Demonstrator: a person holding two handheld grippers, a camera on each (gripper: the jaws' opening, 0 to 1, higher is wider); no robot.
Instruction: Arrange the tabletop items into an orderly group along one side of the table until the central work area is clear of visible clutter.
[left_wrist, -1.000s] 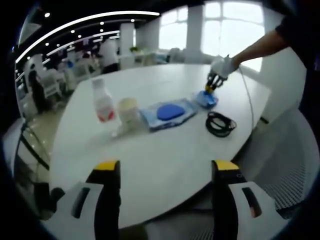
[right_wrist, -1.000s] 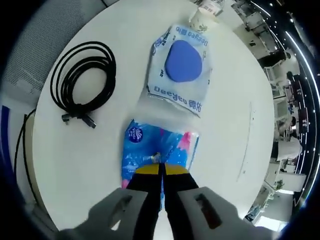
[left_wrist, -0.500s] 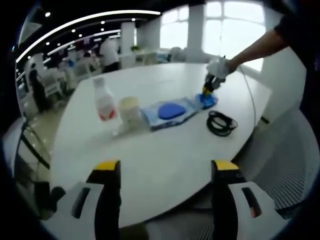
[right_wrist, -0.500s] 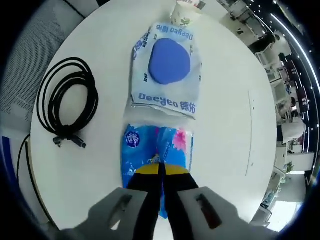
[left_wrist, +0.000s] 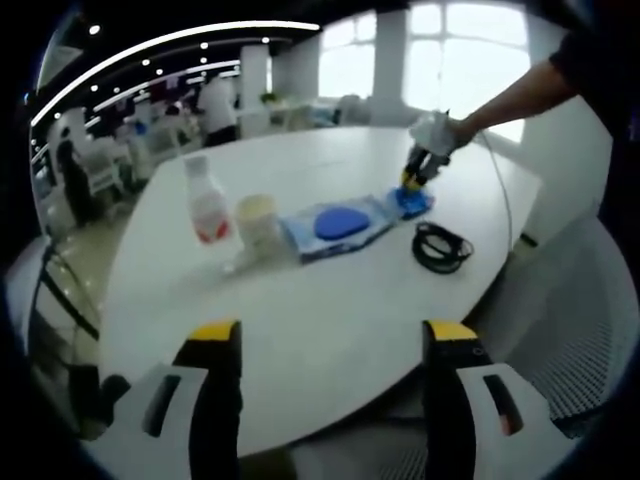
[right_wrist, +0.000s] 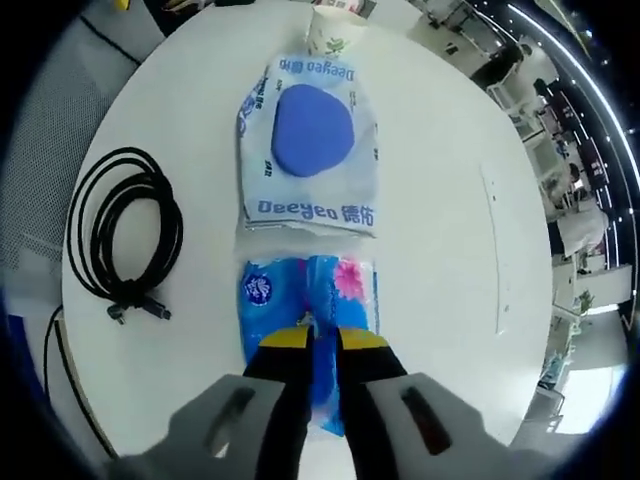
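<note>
Tissue pack (right_wrist: 308, 300) between slightly parted right tongs (right_wrist: 323, 340).

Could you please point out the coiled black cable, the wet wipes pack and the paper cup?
coiled black cable (right_wrist: 130, 240), right gripper view, on the coil's strands.
wet wipes pack (right_wrist: 310, 130), right gripper view, blue lid.
paper cup (left_wrist: 257, 222), left gripper view, side wall.

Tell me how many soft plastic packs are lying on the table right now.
2. The wipes pack with the blue lid lies mid-table beside the paper cup; the bright blue tissue pack lies touching its near end, under the right gripper.
</note>
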